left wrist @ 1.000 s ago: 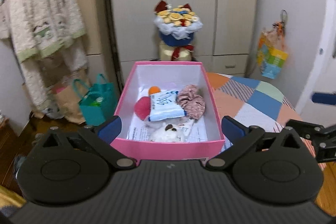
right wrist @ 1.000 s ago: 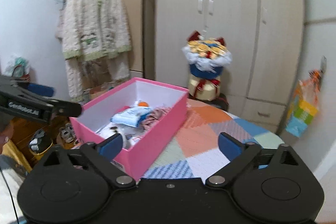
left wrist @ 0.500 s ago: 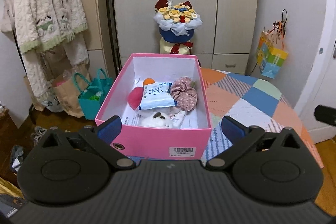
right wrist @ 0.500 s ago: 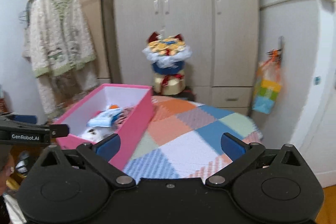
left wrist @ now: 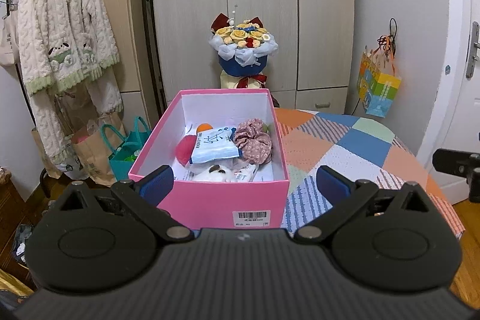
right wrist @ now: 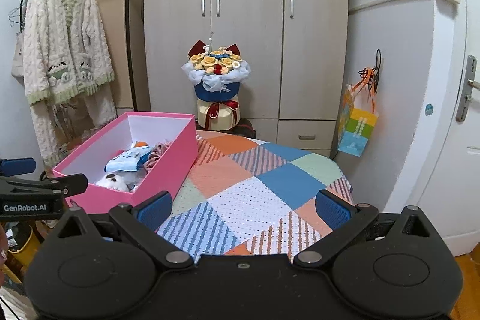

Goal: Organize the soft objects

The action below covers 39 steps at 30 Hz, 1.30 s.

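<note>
Both the left gripper (left wrist: 244, 182) and right gripper (right wrist: 243, 204) hang spread wide and empty, as the soft objects (left wrist: 223, 144) sit gathered in the pink box (left wrist: 223, 204) at the left gripper's twelve o'clock, looking already sorted.

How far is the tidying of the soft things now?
Looks nearly done: the floral fabric scrunchie, white plush toy and pale blue packet lie inside the open pink cardboard box. Left gripper and right gripper are open, holding nothing. No loose soft item shows on the patchwork tablecloth.
</note>
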Motion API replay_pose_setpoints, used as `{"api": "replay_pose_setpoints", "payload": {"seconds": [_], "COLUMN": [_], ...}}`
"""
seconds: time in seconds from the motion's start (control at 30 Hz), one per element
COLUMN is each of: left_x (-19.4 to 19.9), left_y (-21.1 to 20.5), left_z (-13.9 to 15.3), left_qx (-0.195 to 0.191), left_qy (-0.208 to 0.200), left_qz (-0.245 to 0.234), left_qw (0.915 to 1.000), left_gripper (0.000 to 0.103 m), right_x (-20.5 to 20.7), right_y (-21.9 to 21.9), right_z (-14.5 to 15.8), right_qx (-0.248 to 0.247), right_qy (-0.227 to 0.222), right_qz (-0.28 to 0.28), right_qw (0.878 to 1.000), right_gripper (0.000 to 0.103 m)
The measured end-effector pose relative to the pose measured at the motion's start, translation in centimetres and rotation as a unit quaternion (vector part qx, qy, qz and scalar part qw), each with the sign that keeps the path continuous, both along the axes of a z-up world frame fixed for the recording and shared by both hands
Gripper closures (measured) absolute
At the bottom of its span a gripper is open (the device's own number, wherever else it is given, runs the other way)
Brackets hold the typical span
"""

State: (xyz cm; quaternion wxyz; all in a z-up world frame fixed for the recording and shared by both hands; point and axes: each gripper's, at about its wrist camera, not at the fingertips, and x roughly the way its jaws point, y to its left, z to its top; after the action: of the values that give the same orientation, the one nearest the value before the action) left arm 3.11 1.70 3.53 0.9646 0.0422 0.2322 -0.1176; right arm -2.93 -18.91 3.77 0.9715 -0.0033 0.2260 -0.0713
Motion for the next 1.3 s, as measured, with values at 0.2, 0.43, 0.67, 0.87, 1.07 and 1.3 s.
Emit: {"api": "replay_pose_setpoints", "payload": {"seconds": [0.2, 0.43, 0.67, 0.87, 1.07, 1.3], "left_x": [0.1, -0.2, -0.1, -0.1, -0.1, 0.3], "left_y": [0.0, -0.4, -0.5, -0.5, -0.4, -0.6], "left_z": [-0.1, -0.4, -1.0, -1.1, -1.2, -2.1], "left_qx": [0.002, 0.01, 0.013, 0.013, 0.014, 0.023], "left_qy": [-0.003, -0.02, -0.018, -0.019, -0.021, -0.008], "left_qz": [0.001, 0.001, 0.002, 0.001, 0.004, 0.003], "left_qw": [1.0, 0.9997, 0.9998, 0.9997, 0.9997, 0.9997], "left_gripper": [0.0, 0.0, 0.0, 0.0, 0.0, 0.0], "right_x": [-0.2, 0.0, 0.0, 0.1, 0.1, 0.4], "right_y": [0.3, 0.1, 0.0, 0.1, 0.5, 0.5], "right_z": [-0.2, -0.8, -0.9, -1.1, -1.3, -1.8], "right_qx": [-0.016, -0.031, -0.027, -0.033, -0.038, -0.035], "right_qy": [0.0, 0.003, 0.005, 0.007, 0.01, 0.015], "right_qz": [-0.014, -0.029, -0.029, -0.026, -0.027, -0.028], "right_qw": [1.0, 0.999, 0.999, 0.999, 0.999, 0.999], "right_gripper": [0.0, 0.0, 0.0, 0.0, 0.0, 0.0]}}
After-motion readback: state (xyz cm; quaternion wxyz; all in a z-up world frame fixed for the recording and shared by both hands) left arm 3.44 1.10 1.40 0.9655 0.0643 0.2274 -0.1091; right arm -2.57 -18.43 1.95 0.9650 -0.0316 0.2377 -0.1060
